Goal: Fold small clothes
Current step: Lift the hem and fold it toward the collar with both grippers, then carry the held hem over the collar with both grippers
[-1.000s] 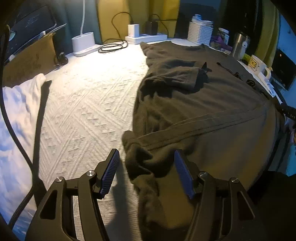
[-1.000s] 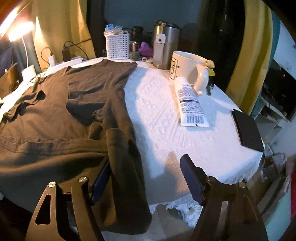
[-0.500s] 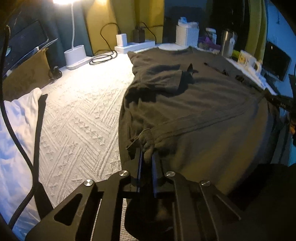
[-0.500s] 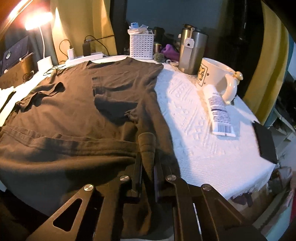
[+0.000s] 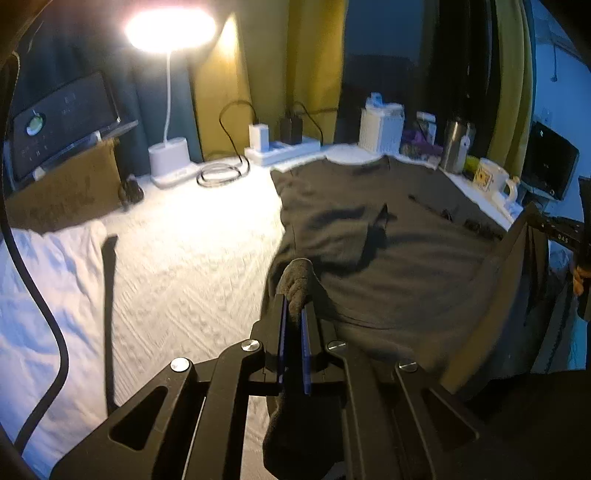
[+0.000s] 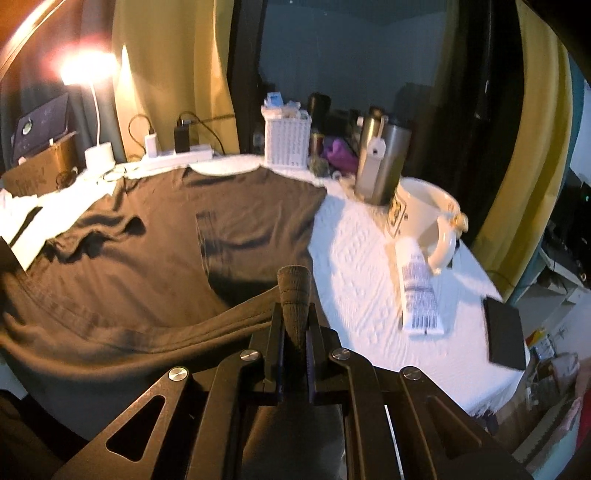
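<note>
Shirt: where the white textured cloth (image 6: 369, 266) covers the table, a dark brown T-shirt (image 6: 155, 258) is laid flat, collar at the far edge, hem at the near edge; its near hem is lifted off the cloth at both corners; a sleeve is seen folded over the body on the left side
Left gripper (image 5: 293, 325): fingers pressed together on a bunched near-left corner of the T-shirt (image 5: 388, 266); a knob of fabric is seen standing above the blue pads; more fabric hangs below the jaws
Right gripper (image 6: 295, 326): fingers closed on a rolled near-right corner of the hem; the fabric is pinched between the pads and sticks up past the tips; the hem is drawn taut to the left from this point
Lamp (image 5: 170, 31): lit, far left, white base on the cloth; glare is noted on the cloth beside the shirt
Power strip (image 5: 280, 151): far edge, with chargers plugged in; a coiled cable lies just left of it
White basket (image 6: 286, 142): far edge, behind the collar
Steel tumbler (image 6: 380, 166): far right, upright, beside the mug (image 6: 424, 218)
Tube (image 6: 417, 291): lying flat on the cloth, right of the shirt, touching the mug's near side
Dark flat object (image 6: 504, 338): near right edge of the table; what it is cannot be told
White fabric (image 5: 40, 295): left of the shirt, well apart from it
</note>
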Demonstrator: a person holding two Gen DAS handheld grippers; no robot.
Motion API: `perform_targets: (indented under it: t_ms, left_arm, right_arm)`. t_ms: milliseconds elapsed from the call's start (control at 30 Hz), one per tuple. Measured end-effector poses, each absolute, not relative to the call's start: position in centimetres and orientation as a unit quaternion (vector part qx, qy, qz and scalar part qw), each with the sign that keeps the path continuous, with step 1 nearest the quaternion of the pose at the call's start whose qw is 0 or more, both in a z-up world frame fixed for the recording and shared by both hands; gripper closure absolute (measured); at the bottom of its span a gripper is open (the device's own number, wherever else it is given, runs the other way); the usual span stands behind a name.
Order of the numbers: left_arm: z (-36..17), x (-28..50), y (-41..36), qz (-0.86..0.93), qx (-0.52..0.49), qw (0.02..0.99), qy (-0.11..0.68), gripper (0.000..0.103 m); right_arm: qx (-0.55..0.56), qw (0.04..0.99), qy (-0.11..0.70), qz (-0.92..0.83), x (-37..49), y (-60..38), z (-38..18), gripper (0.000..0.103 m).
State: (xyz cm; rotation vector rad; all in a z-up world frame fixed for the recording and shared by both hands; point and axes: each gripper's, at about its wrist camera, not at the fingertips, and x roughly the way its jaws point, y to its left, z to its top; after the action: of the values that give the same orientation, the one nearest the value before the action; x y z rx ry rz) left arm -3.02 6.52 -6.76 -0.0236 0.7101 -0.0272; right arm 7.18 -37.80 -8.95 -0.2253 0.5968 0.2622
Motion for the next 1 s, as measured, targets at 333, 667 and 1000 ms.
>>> perform_targets:
  t_ms: [333, 667, 1000]
  left_arm:
    - [-2.6, -1.5, 7.4, 0.004, -0.028, 0.959, 0.282, 0.098]
    - [-0.2, 1.7, 8.1, 0.02, -0.029, 0.966, 0.254, 0.098]
    - [0.8, 5.6, 8.1, 0.023, -0.015, 0.971, 0.239, 0.098]
  right_arm:
    - [-0.097, 0.952, 0.261, 0.13, 8.3, -37.9, -5.3, 0.095]
    - [-0.091, 0.956, 0.247, 0.127, 11.5, -38.2, -3.0, 0.095]
    - [-0.094, 0.957, 0.247, 0.123, 15.5, -38.1, -1.9, 0.095]
